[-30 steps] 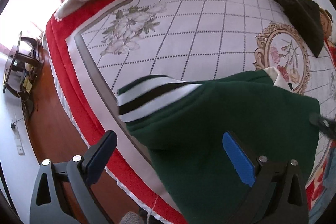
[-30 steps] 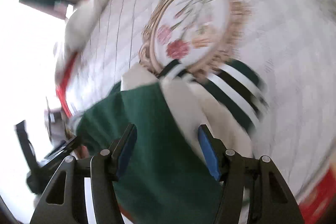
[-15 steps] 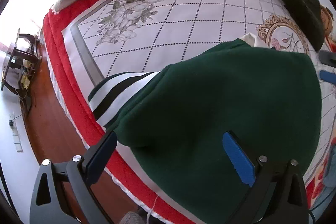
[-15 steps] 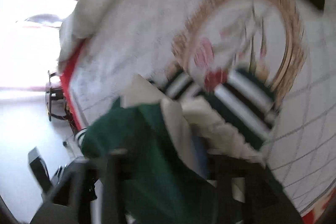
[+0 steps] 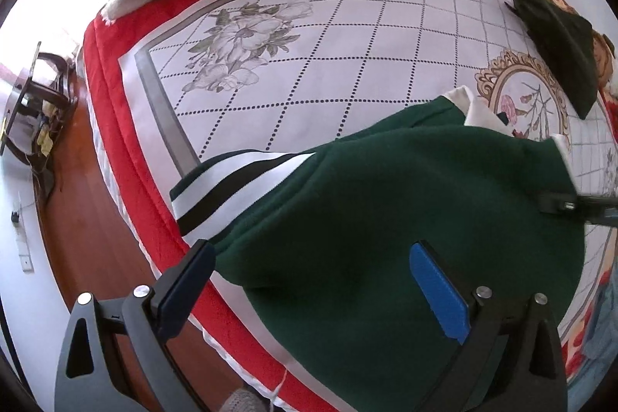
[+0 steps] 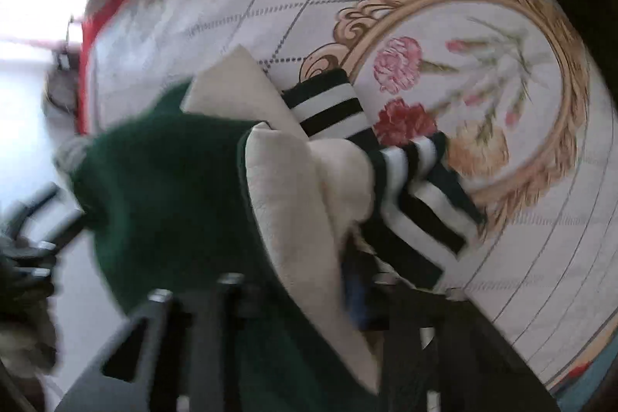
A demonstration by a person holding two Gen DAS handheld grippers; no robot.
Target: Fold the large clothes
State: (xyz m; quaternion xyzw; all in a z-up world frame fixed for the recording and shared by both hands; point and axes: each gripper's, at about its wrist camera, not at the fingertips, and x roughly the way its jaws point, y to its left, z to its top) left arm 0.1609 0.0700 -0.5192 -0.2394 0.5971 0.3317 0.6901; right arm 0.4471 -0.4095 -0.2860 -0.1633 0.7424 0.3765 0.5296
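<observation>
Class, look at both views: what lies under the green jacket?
Under the green jacket lies the quilted bedspread, its red border showing beside the striped hem. Anything directly beneath the fabric is covered.

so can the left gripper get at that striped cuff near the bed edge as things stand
Probably yes. The left gripper is open above the green jacket, and the striped cuff lies flat just ahead of its left finger with nothing on top. The right gripper is off at the far side.
</observation>
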